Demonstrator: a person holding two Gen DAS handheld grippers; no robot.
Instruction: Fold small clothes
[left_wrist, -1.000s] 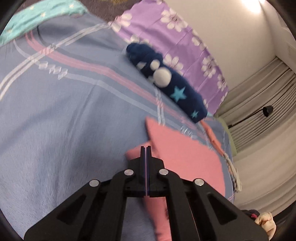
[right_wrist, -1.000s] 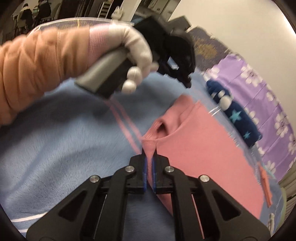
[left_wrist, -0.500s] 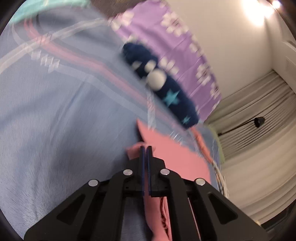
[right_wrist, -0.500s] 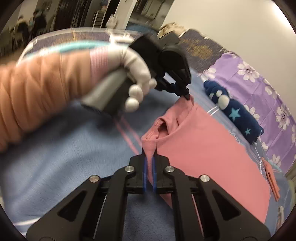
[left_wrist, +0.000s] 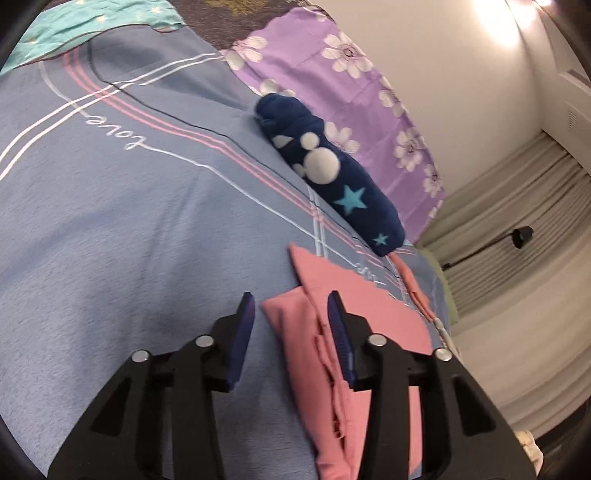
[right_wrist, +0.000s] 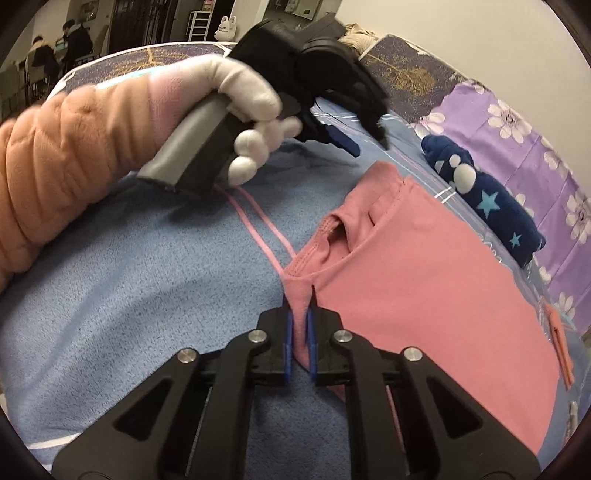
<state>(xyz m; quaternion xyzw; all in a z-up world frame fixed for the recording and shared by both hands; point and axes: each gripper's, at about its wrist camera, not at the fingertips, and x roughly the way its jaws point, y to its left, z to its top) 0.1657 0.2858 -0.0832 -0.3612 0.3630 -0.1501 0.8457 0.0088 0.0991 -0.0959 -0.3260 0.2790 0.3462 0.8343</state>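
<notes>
The pink garment (right_wrist: 424, 280) lay flat on the blue striped bedspread (left_wrist: 140, 229) of the bed, filling the 3 to 5 o'clock part of the right wrist view, its neck opening facing 10 o'clock. The right gripper (right_wrist: 300, 317) had its jaws clamped on a pinch of the garment's collar edge, the fabric pulled into a narrow fold between the 2 blue pads.

The left gripper (left_wrist: 291, 314) had just been opening: its jaws stood apart, the garment's corner lying loose between them, the left pad clear of the cloth; whether the right pad touched it was unclear. In the right wrist view that gripper (right_wrist: 364, 142) hung at 12 o'clock just above the garment's far corner, held by a white-gloved hand (right_wrist: 251, 122) with a padded orange sleeve (right_wrist: 66, 166).

A navy bundle with stars and white dots (left_wrist: 325, 173) lay at 1 o'clock beyond the garment, beside a purple flowered cloth (left_wrist: 343, 85).
</notes>
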